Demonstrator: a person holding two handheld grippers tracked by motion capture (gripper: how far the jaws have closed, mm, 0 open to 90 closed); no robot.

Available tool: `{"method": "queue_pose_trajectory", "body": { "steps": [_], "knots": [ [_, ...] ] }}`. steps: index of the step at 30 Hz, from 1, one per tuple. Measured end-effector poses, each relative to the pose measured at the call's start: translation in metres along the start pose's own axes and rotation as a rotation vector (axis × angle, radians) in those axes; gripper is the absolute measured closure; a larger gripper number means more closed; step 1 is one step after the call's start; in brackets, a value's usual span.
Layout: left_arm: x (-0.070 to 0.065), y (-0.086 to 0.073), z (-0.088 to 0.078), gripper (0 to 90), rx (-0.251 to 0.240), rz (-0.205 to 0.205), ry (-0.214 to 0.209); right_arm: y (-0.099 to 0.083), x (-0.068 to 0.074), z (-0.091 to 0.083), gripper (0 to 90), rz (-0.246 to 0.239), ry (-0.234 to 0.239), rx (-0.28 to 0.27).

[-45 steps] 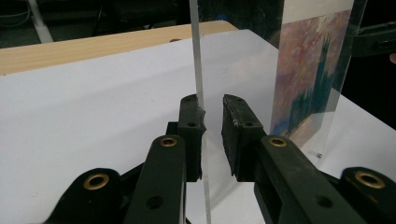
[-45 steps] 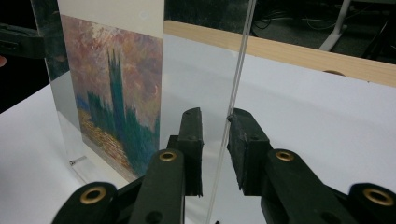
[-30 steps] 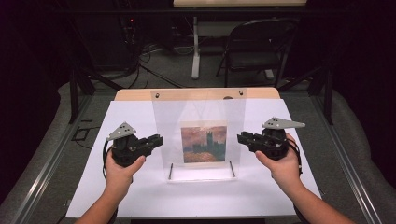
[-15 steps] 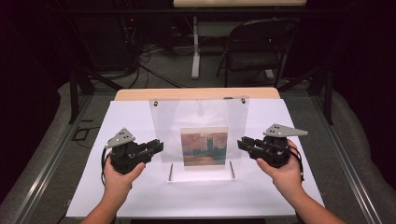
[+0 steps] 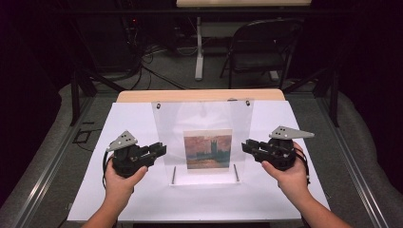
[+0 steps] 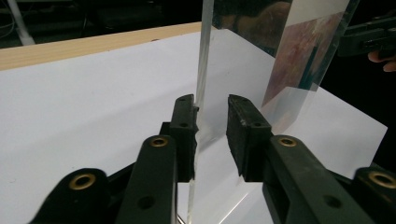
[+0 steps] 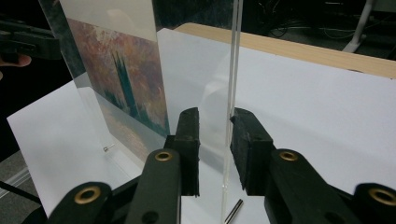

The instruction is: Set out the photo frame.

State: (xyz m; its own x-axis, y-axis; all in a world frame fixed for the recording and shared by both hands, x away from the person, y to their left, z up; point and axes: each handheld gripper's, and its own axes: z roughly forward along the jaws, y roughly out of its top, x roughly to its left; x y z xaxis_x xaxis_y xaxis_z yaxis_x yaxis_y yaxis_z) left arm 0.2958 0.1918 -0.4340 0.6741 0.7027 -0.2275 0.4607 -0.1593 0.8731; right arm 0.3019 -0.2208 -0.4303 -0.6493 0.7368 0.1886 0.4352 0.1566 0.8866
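A clear acrylic panel [image 5: 202, 118] stands upright in the middle of the white table [image 5: 142, 204], with a painted print [image 5: 207, 149] in its lower half. My left gripper [image 5: 161, 149] straddles the panel's left edge [image 6: 203, 70]. Its jaws have just been opening: one pad lies close against the sheet and the other stands clear of it. My right gripper [image 5: 246, 145] straddles the right edge [image 7: 233, 60] the same way. Its jaws have also just been opening, with a gap at the far pad. The print [image 7: 123, 79] shows through the sheet.
Two thin metal pins [image 5: 174, 175] [image 5: 235, 172] lie on the table at the panel's foot. A wooden strip [image 5: 199, 95] runs along the table's far edge. Beyond it are a folding chair [image 5: 261, 47], cables and a dark floor. Metal rails [image 5: 43, 175] flank the table.
Both hands have drifted slightly toward the near edge, and each gripper's jaws stand a little wider around the panel's edges. The panel stays upright in place.
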Motion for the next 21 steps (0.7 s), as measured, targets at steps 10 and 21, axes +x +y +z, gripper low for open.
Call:
{"method": "queue_pose_trajectory", "body": {
  "steps": [10,21],
  "knots": [
    [0.001,-0.002,-0.004,57.7,-0.002,0.006,0.027,-0.003,0.000,0.001,62.8,0.005,0.016,0.012],
    [0.002,-0.006,-0.018,44.0,-0.008,0.022,0.071,-0.005,-0.001,-0.010,40.8,-0.027,-0.033,-0.018]
  ]
}}
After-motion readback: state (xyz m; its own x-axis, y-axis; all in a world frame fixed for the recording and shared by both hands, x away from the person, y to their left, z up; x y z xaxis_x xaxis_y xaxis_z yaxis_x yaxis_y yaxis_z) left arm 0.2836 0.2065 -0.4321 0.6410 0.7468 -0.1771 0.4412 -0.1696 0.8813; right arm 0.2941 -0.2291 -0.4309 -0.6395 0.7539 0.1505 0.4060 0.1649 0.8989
